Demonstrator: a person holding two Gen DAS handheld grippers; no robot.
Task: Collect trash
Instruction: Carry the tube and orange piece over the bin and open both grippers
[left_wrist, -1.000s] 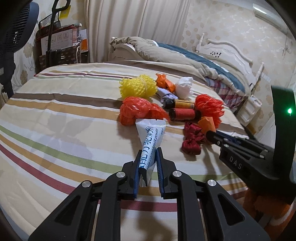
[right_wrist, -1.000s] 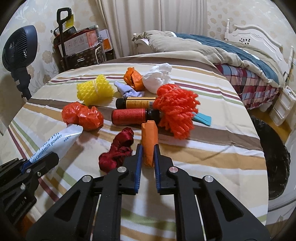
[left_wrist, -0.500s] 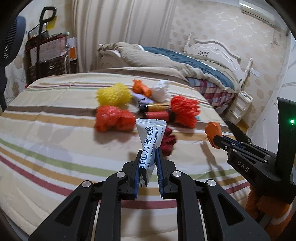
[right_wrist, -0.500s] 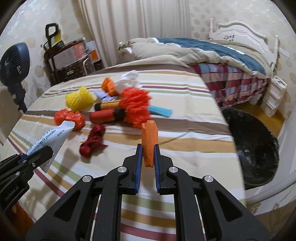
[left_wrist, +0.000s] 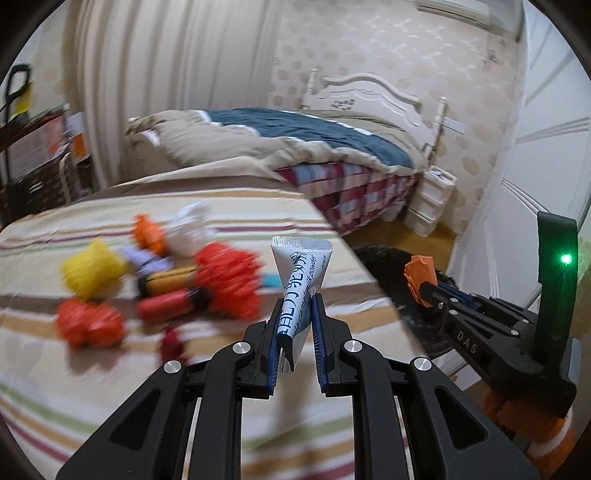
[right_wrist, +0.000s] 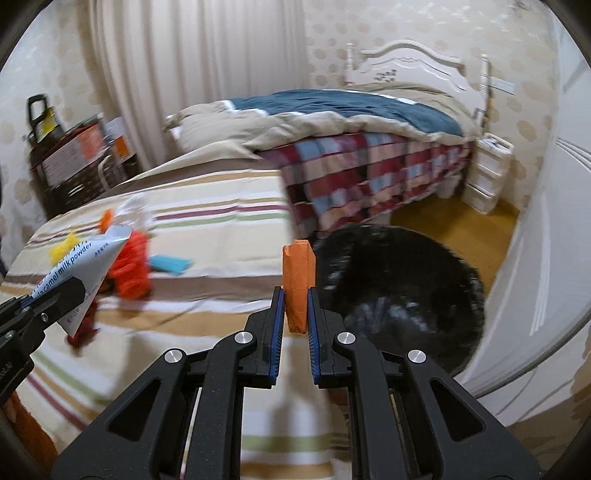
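My left gripper (left_wrist: 294, 314) is shut on a white milk powder sachet (left_wrist: 301, 273), held above the striped bed. My right gripper (right_wrist: 295, 306) is shut on an orange wrapper (right_wrist: 298, 280), held near the bed's right edge, beside a black bin (right_wrist: 399, 291) on the floor. The right gripper with the orange wrapper (left_wrist: 421, 275) also shows at the right of the left wrist view, over the bin (left_wrist: 384, 266). Several pieces of trash lie on the bed: a yellow net (left_wrist: 92, 273), red nets (left_wrist: 229, 284), two tubes (left_wrist: 166, 295), a white wad (left_wrist: 192, 229).
A striped bedspread (left_wrist: 110, 387) covers the near bed. A second bed with a plaid skirt (right_wrist: 369, 170) stands behind. A white drawer unit (right_wrist: 487, 173) and a white door (right_wrist: 546, 258) are on the right. Shelves with boxes (right_wrist: 70, 162) stand at the left.
Both grippers have swung to the right with their items. The trash pile has slid to the left of view and the black bin is now close in front of the right gripper.
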